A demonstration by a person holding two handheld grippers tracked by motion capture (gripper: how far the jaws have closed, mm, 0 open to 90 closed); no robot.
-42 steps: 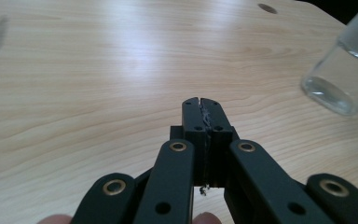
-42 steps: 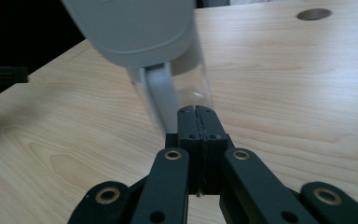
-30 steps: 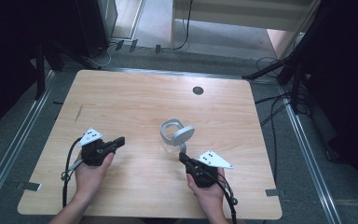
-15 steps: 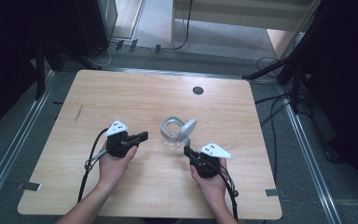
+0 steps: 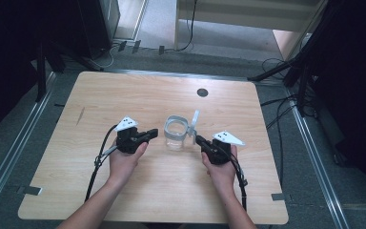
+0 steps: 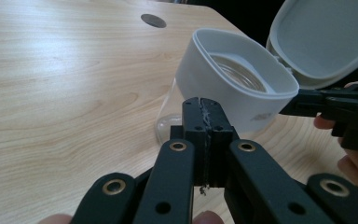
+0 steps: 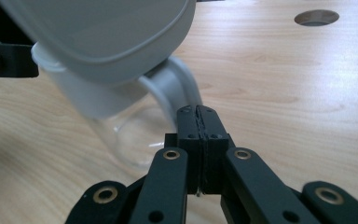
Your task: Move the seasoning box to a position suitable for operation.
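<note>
- The jar (image 5: 176, 134), clear-bodied with a white collar, is standing upright on the table (image 5: 124, 95), near the middle and slightly toward the person's side.
- Its lid (image 5: 194, 123) is being seen swung up on the right side of the collar, so the mouth is open; a second ago the lid was lying lower across the top.
- The left gripper (image 5: 151, 134) is being brought in from the left: a second ago it was well apart from the jar, and now its tips are just beside the collar.
- The right gripper (image 5: 199, 140) is likewise being brought in from the right, its tips just beside the jar's handle (image 7: 177, 86), under the raised lid.
- Both pairs of tongs are being held together, with nothing between them; this is shown plainly in the left gripper view (image 6: 204, 108) and the right gripper view (image 7: 200, 116).
- Whether either gripper is touching the jar cannot be told.
- The jar is now being flanked on both sides, which is judged as the approach to handling its lid or body; with the tongs together, pushing is possible, but they would have to be opened for any grasp.
</note>
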